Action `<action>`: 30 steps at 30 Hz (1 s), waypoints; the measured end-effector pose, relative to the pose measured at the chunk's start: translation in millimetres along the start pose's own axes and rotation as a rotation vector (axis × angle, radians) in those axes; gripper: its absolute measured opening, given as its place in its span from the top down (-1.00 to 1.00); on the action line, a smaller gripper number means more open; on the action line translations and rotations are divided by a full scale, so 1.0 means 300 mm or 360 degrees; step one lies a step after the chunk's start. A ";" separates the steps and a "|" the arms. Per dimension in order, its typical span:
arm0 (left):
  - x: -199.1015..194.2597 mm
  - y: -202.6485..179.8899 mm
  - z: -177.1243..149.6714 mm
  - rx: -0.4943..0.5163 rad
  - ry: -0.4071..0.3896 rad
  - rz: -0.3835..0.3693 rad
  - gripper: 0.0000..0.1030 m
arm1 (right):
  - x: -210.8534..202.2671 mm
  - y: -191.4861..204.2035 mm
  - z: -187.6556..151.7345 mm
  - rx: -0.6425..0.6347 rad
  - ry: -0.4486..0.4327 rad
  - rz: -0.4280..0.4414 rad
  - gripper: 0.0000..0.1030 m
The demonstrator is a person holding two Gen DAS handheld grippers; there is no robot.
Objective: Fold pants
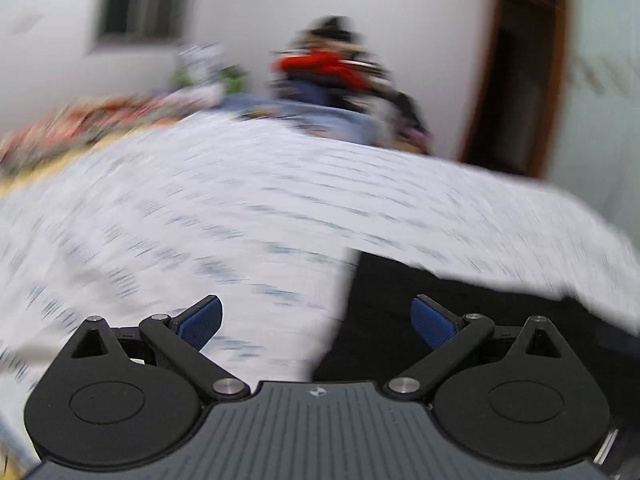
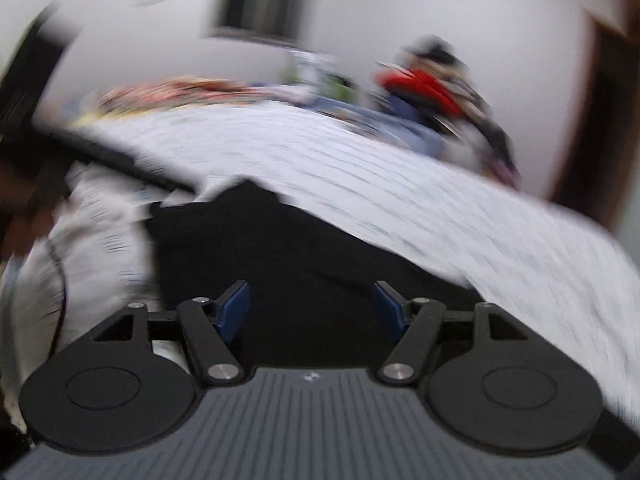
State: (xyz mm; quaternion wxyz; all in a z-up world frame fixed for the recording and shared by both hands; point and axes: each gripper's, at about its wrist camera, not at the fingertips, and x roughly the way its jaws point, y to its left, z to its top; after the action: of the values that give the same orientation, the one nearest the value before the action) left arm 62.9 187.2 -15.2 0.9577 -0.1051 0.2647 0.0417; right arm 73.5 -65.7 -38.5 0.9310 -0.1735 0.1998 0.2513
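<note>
Black pants (image 1: pixel 400 312) lie on a bed with a white patterned sheet (image 1: pixel 240 200). In the left wrist view my left gripper (image 1: pixel 316 320) is open and empty, above the pants' left edge, with its right pad over the black cloth. In the right wrist view the pants (image 2: pixel 280 248) fill the middle, and my right gripper (image 2: pixel 310 304) is open and empty just above them. Both views are motion-blurred.
A pile of clothes with a red item (image 1: pixel 320 68) sits at the far end of the bed. Colourful bedding (image 2: pixel 172 92) lies at the far left. A brown door frame (image 1: pixel 520 80) stands at the right. A dark window (image 1: pixel 140 0) is in the white wall.
</note>
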 end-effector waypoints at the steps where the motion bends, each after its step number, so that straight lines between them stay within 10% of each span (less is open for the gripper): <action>1: -0.003 0.051 0.018 -0.0100 0.0020 0.0034 -0.97 | 0.008 0.074 0.024 -0.0147 -0.0025 0.0027 -0.29; 5: -0.008 0.183 0.040 -0.0276 0.0085 0.0056 -0.97 | 0.053 0.351 0.098 -0.0739 -0.0125 -0.0021 -0.29; 13: 0.041 0.171 -0.005 -0.0482 0.0413 -0.0473 -0.97 | 0.224 0.507 0.051 -0.1268 -0.0021 -0.0213 -0.18; 17: 0.100 0.166 -0.050 -0.0701 0.0588 -0.0623 -0.97 | 0.253 0.528 0.030 -0.1321 -0.0063 -0.0281 0.85; 25: 0.211 0.187 -0.052 -0.1175 0.0700 -0.0814 -1.00 | 0.163 0.363 0.131 -0.0653 -0.0132 -0.0029 0.89; 30: 0.255 0.124 -0.024 -0.1174 0.0647 -0.0924 -0.98 | 0.110 0.257 0.169 -0.0299 -0.0134 0.0085 0.88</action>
State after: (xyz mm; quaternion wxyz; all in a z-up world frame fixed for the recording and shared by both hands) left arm 119.7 223.6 -67.3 0.7582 -0.5112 0.3732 -0.1566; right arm 72.8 31.6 -27.2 0.9112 -0.2440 0.1405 0.3006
